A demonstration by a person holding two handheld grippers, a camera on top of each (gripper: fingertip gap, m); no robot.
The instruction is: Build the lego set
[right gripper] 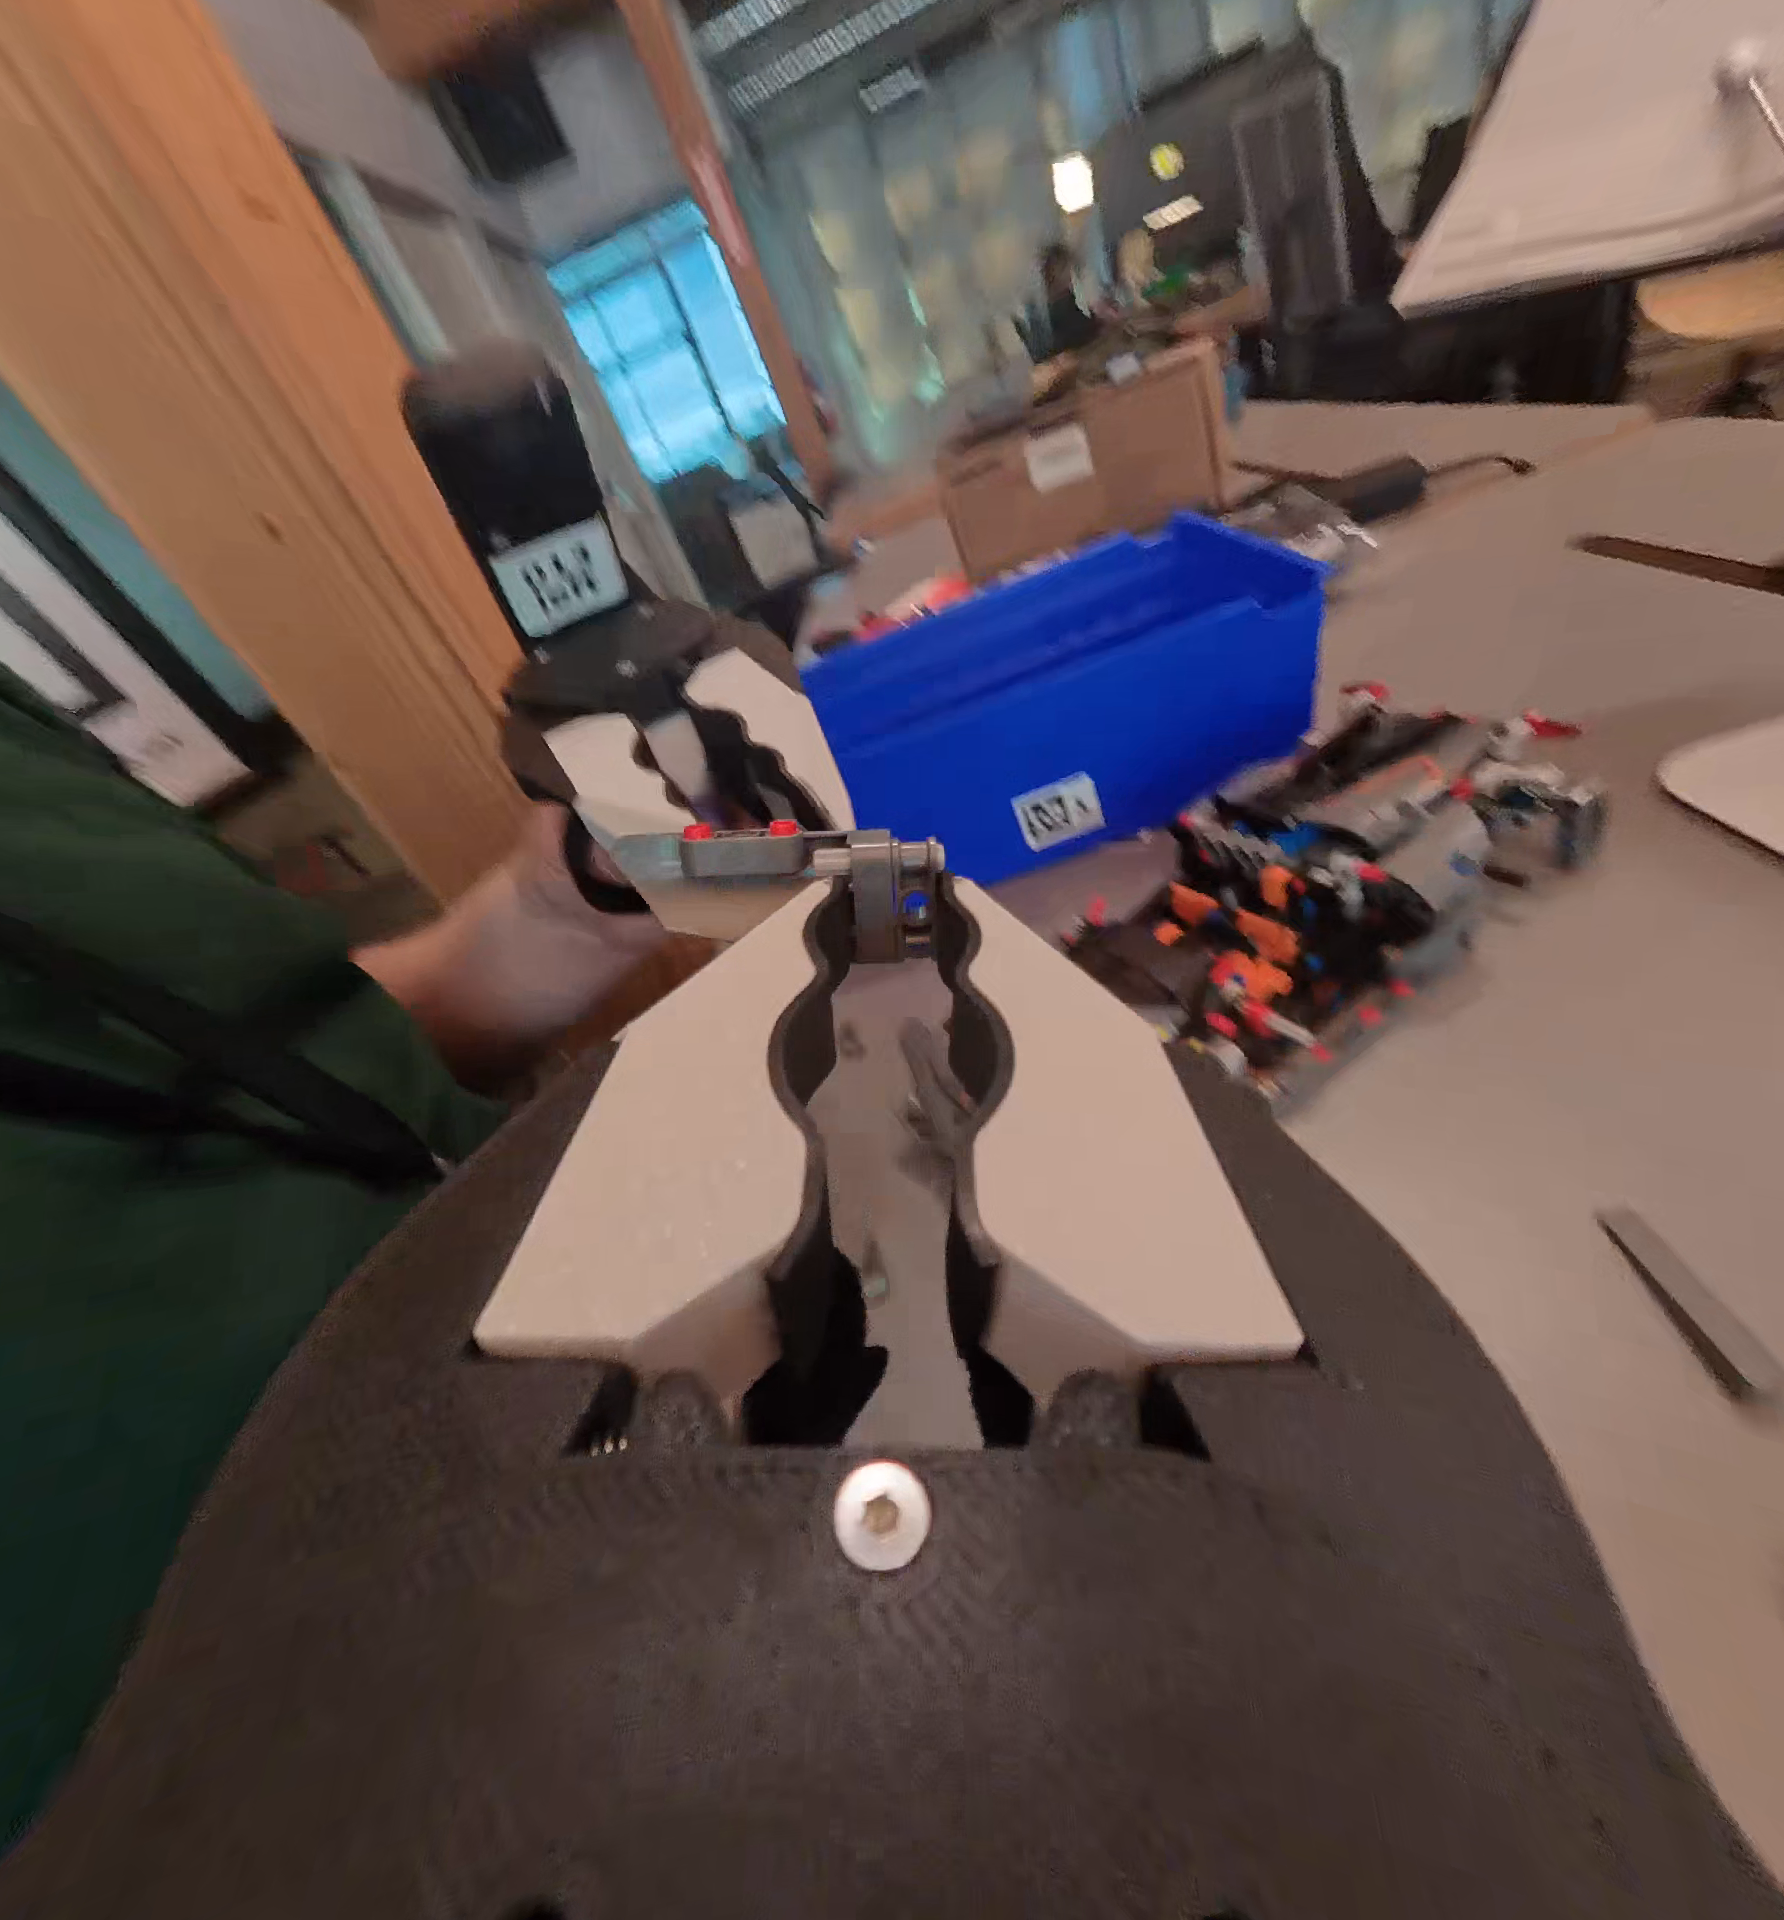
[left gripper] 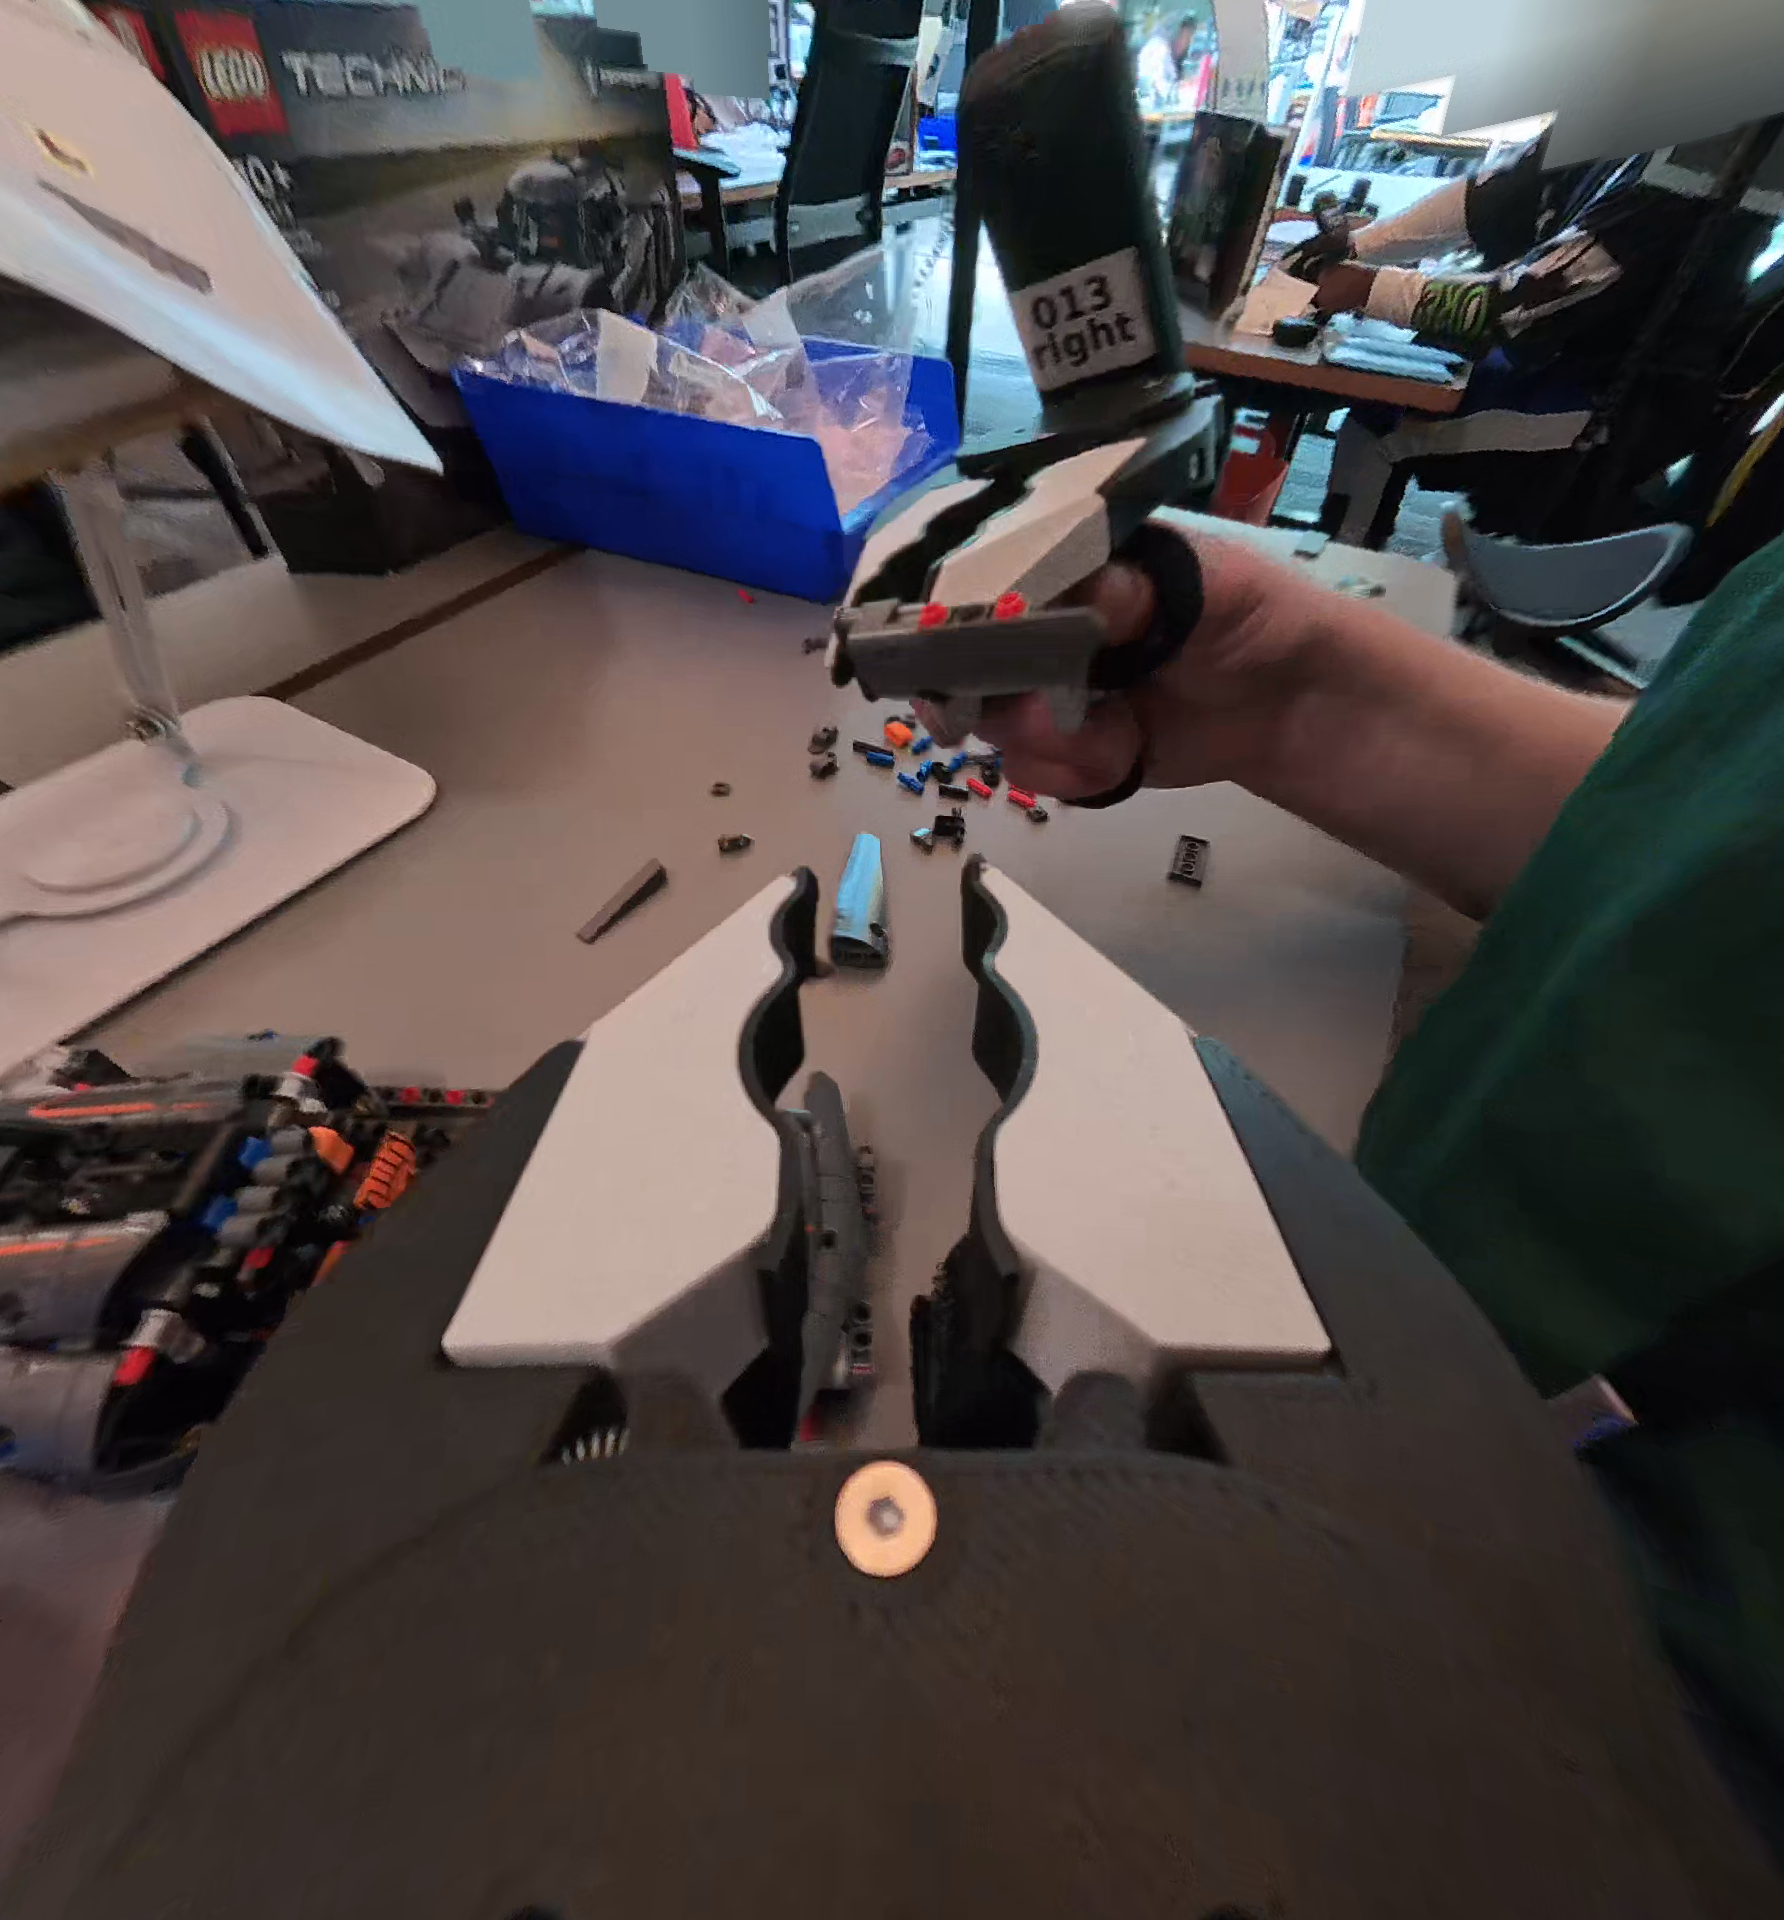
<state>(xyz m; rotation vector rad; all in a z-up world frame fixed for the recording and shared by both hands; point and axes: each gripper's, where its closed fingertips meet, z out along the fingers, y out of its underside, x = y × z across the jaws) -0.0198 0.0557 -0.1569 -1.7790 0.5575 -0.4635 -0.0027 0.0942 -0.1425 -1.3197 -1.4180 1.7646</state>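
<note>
Right claw [right gripper: 888, 904] is clamped on a small grey plastic lego sub-assembly with two red pins [right gripper: 794, 854], held in the air above the grey desk [right gripper: 1490, 1143]. It looks light, rigid and slick; better gripped on the flat beam than on the pins. Left claw [left gripper: 888, 883] is spread and empty. Beyond the sub-assembly lies the half-built black-and-orange lego model [right gripper: 1314, 914].

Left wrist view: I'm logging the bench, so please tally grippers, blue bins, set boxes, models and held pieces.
Grippers: 2 (left gripper, right gripper)
Blue bin: 1
Set box: 1
Partly built model: 1
Grey assembly, held: 1
Total: 6
</note>
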